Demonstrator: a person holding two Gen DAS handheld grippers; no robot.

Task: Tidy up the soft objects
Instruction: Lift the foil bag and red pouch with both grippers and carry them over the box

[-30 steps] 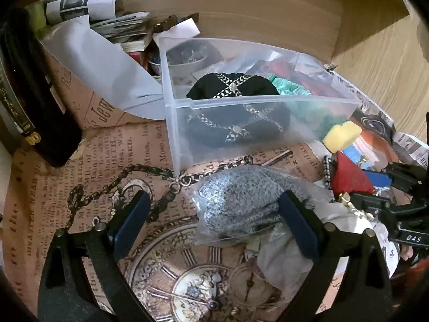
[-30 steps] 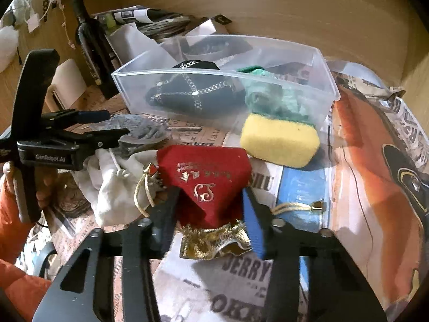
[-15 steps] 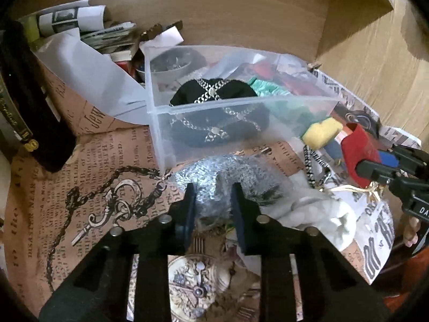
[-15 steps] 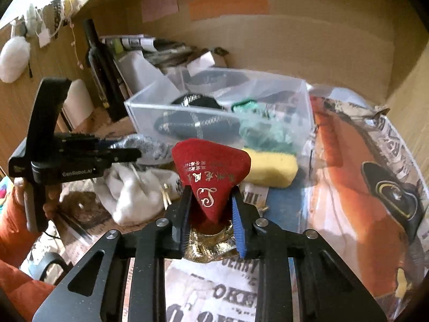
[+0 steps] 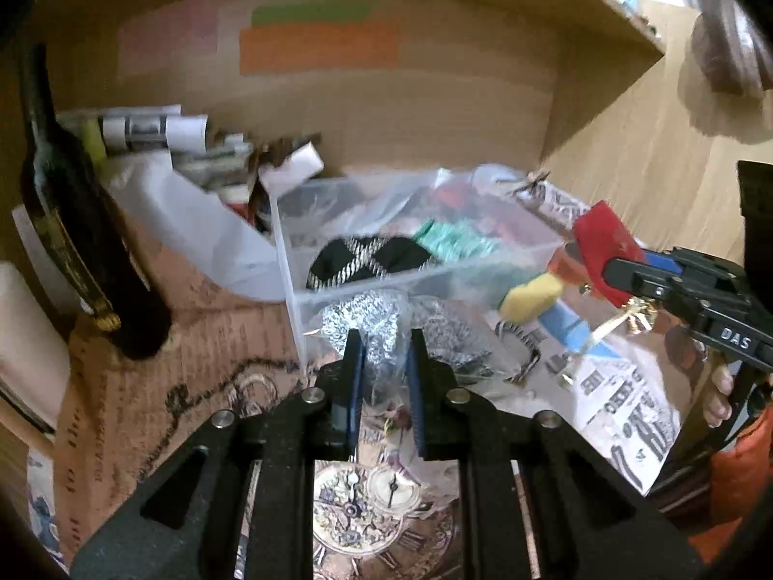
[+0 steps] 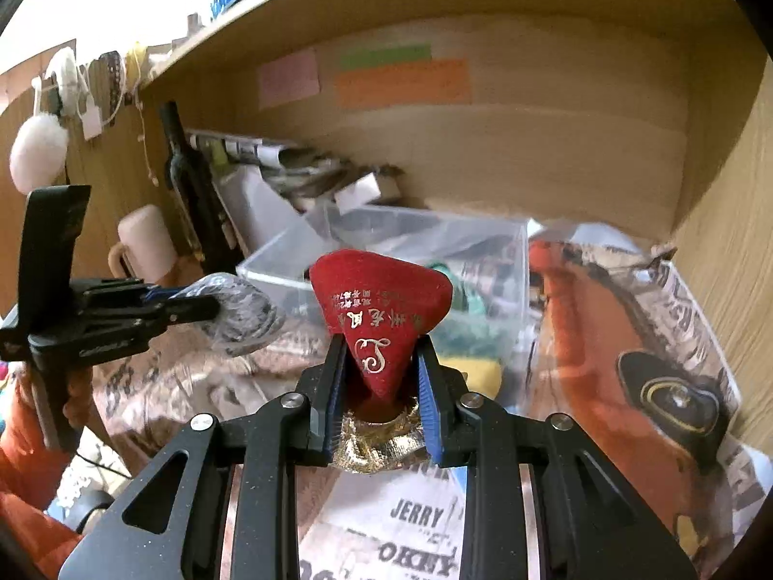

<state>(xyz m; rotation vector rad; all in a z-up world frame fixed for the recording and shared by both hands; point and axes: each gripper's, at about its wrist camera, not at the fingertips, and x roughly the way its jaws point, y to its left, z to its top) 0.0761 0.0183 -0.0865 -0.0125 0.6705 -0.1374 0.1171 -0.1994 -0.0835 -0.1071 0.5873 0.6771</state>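
Note:
My left gripper [image 5: 382, 345] is shut on a grey knit item in a clear bag [image 5: 372, 324] and holds it up in front of the clear plastic bin [image 5: 299, 261]; the bag also shows in the right wrist view [image 6: 232, 314]. My right gripper [image 6: 380, 355] is shut on a red velvet pouch [image 6: 381, 309] with gold lettering and a gold collar, lifted above the desk; it also shows in the left wrist view [image 5: 604, 246]. The bin [image 6: 519, 261] holds a black chained item [image 5: 367, 261] and a green fabric [image 5: 454, 239].
A yellow sponge [image 5: 529, 295] lies right of the bin. A dark bottle [image 5: 72, 222] stands at the left, with rolled papers [image 5: 145, 128] behind. A cream mug [image 6: 145, 241] sits at the left. Newspaper sheets [image 6: 420, 522] cover the desk; wooden walls enclose it.
Both grippers have risen from the desk with their loads: the left lifted the bagged grey knit, the right lifted the red pouch higher, toward the bin.

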